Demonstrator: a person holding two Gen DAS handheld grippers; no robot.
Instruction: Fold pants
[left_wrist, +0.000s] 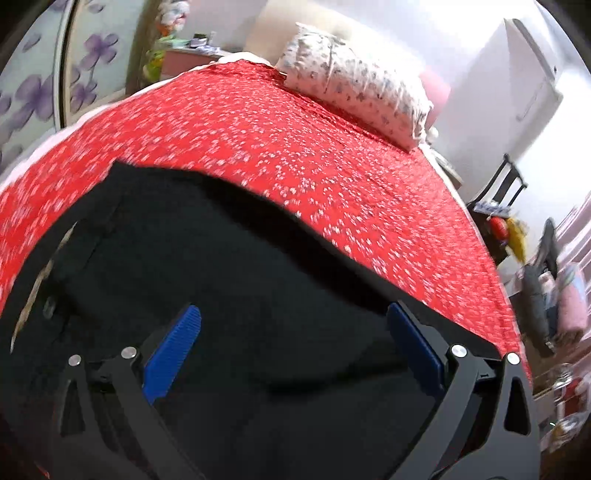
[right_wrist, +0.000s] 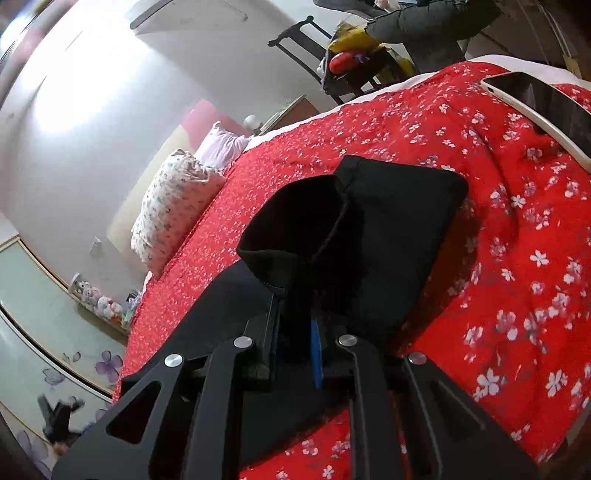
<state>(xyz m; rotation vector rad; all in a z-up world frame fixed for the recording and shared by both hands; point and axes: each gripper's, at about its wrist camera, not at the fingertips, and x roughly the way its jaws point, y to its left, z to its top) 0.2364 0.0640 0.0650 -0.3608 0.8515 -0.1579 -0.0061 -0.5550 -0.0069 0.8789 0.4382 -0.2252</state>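
One pair of black pants on red floral bed. Left gripper wide apart above pants, holding nothing. Right gripper clamped on pants edge, lifted. Two pillows, one phone.

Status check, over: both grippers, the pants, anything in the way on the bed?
Left gripper open above the black pants. Right gripper shut on a raised fold of pants. Phone lies on the red bedspread, apart from the pants.
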